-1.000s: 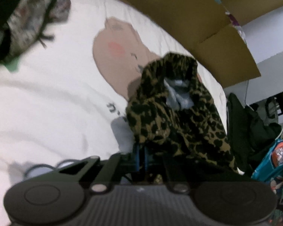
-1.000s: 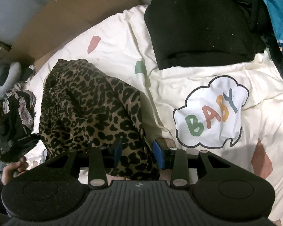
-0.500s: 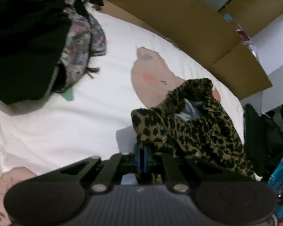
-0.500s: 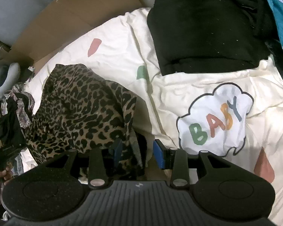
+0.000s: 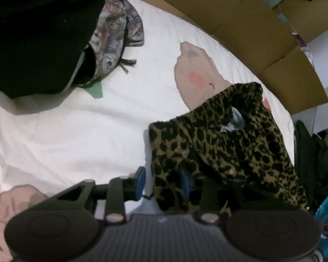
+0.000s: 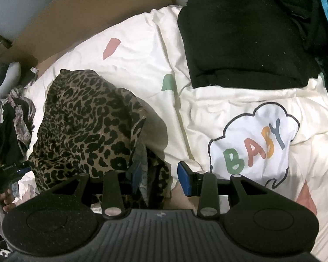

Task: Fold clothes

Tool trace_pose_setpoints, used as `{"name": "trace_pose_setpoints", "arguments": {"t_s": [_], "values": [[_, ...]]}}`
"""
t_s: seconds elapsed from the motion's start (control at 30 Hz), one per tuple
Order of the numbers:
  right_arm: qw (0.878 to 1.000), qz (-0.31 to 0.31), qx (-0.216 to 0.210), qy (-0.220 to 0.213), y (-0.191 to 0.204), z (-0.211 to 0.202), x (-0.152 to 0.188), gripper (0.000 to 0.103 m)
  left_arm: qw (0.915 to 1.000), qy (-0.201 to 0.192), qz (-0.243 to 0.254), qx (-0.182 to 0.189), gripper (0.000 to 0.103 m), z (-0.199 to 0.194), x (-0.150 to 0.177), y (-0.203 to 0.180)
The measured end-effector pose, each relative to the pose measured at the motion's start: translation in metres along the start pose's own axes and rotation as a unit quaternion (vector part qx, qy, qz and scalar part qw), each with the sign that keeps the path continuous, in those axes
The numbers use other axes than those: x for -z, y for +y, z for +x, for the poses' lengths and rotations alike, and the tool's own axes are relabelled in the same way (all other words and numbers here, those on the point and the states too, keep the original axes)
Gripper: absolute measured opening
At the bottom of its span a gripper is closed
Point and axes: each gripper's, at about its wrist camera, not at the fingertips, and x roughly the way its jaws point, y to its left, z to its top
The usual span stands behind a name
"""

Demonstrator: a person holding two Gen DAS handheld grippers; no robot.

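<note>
A leopard-print garment point(image 5: 229, 148) lies bunched on the white bed sheet point(image 5: 76, 135), its elastic waistband opening toward the far side. My left gripper point(image 5: 161, 183) is open at the garment's near corner; cloth drapes over the right blue pad point(image 5: 183, 181) and the left pad is bare. In the right wrist view the same garment point(image 6: 83, 126) is heaped at the left. My right gripper point(image 6: 161, 178) is open, and a hanging edge of the cloth lies between its jaws beside the left pad point(image 6: 137, 174). The left gripper point(image 6: 8, 170) shows at the far left edge, held by a hand point(image 6: 0, 203).
A folded black garment point(image 6: 245, 35) lies at the far right of the bed, above a "BABY" cloud print point(image 6: 253, 139). A black pile point(image 5: 37, 32) and floral cloth point(image 5: 111, 41) sit at the far left. Cardboard point(image 5: 240, 21) lines the back edge. Dark clothes point(image 5: 312, 152) hang right.
My left gripper was shut on the leopard garment's corner; it has opened and the cloth has dropped onto the bed. The right gripper stayed open and drew slightly closer to the sheet.
</note>
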Motion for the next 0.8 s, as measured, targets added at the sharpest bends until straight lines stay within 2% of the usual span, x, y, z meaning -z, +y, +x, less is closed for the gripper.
{"name": "trace_pose_setpoints", "arguments": {"t_s": [0.13,0.2,0.3,0.4,0.57,0.7,0.8], "values": [[1.0,-0.015,-0.002,-0.007,0.007,0.008,-0.014,0.044,0.9996,-0.009,-0.023,0.014,0.039,-0.002,0.001,0.006],[1.0,-0.023,-0.004,-0.01,0.01,0.011,-0.022,0.044,0.9992,-0.015,-0.032,0.017,0.05,-0.001,0.0,0.009],[0.999,-0.035,-0.006,-0.015,0.016,0.017,-0.033,0.044,0.998,-0.02,-0.055,0.025,0.055,0.004,-0.003,0.013],[0.999,-0.046,-0.008,-0.02,0.021,0.023,-0.044,0.044,0.9967,-0.014,-0.074,0.032,0.056,0.013,-0.003,0.018],[0.997,-0.068,-0.012,-0.025,0.033,0.035,-0.061,0.044,0.9968,0.004,-0.07,0.038,0.056,0.021,-0.001,0.017],[0.996,-0.089,-0.016,-0.027,0.045,0.049,-0.072,0.044,0.9943,0.008,-0.092,0.053,0.055,0.024,0.0,0.017],[0.995,-0.095,-0.022,-0.03,0.054,0.06,-0.081,0.044,0.9931,0.014,-0.1,0.059,0.052,0.029,0.004,0.015]]}}
